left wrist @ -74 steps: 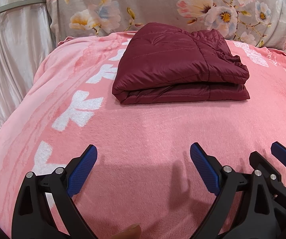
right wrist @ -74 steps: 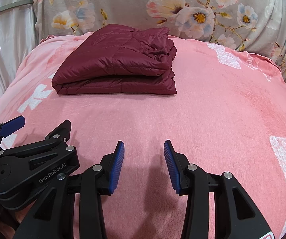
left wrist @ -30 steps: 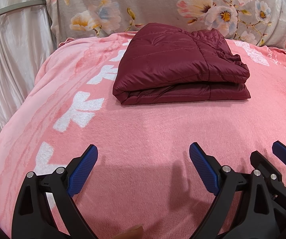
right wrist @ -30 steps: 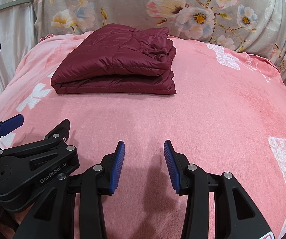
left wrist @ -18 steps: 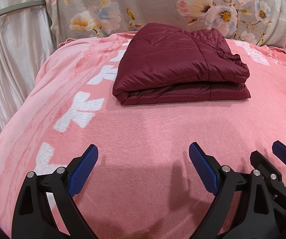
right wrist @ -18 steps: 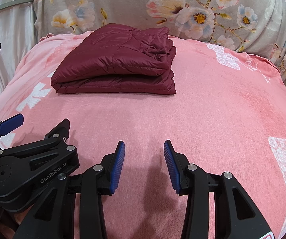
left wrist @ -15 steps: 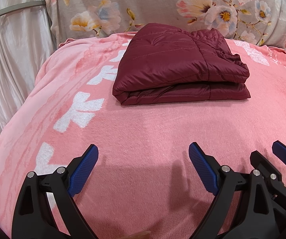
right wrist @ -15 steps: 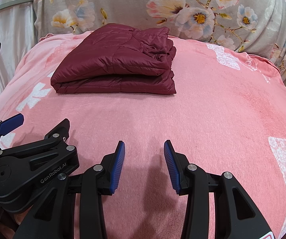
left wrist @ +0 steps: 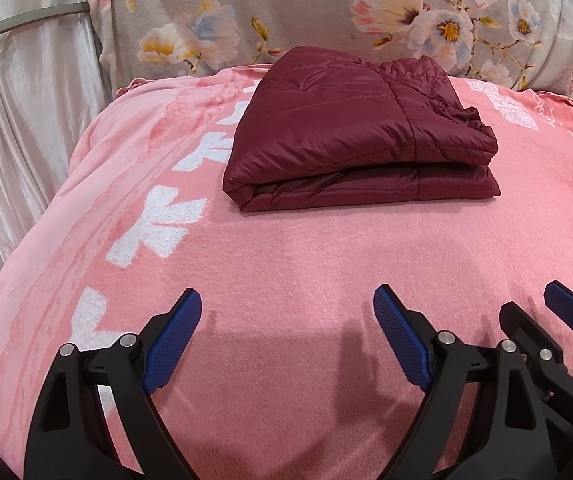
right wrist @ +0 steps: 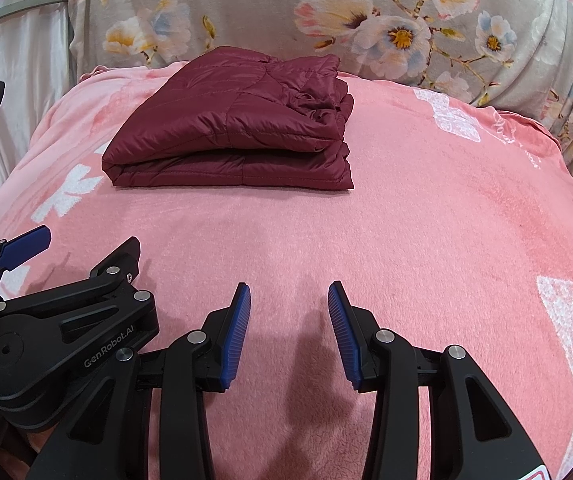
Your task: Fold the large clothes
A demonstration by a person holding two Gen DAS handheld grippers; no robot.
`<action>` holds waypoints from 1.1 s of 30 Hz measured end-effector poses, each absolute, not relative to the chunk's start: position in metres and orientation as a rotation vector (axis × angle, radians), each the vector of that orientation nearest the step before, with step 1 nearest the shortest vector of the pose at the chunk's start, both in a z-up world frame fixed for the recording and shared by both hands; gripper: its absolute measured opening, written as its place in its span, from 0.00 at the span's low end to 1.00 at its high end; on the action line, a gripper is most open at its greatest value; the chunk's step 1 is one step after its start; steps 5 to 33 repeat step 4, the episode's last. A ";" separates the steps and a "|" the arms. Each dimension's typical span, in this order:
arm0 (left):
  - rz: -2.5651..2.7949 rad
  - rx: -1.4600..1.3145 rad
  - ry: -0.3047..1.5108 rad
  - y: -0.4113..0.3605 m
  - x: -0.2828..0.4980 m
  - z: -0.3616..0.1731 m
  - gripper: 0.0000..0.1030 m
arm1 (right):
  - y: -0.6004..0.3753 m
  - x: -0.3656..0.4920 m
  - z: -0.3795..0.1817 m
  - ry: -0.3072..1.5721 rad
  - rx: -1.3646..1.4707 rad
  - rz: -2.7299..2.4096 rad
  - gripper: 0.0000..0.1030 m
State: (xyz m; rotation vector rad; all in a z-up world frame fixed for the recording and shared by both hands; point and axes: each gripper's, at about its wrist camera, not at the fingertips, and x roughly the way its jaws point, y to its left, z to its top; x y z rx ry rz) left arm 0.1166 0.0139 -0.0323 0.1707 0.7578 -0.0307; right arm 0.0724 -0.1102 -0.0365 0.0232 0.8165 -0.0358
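Flowered cloth (left wrist: 286, 8) hangs behind the bed, whose pink blanket (left wrist: 286, 264) carries the folded dark red jacket (left wrist: 358, 132) ahead of both tongs, long side across. Left tongs (left wrist: 286, 344), empty, just closed slightly; right tongs (right wrist: 288, 334) half open, empty, hardly nearer.

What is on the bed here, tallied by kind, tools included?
Folded maroon quilted puffer jacket: 1
Pink fleece blanket with white flower prints: 1
Grey floral-print cloth behind the bed: 1
Black two-finger tools with blue pads: 2, the left tool and the right tool, both empty
Total: 5
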 end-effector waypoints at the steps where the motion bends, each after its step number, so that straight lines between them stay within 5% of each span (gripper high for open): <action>1: -0.032 0.173 0.757 0.014 0.117 -0.032 0.81 | -0.110 0.072 -0.036 0.817 0.024 -0.035 0.41; 33: -0.038 0.176 0.755 0.015 0.118 -0.032 0.79 | -0.111 0.072 -0.036 0.815 0.024 -0.035 0.41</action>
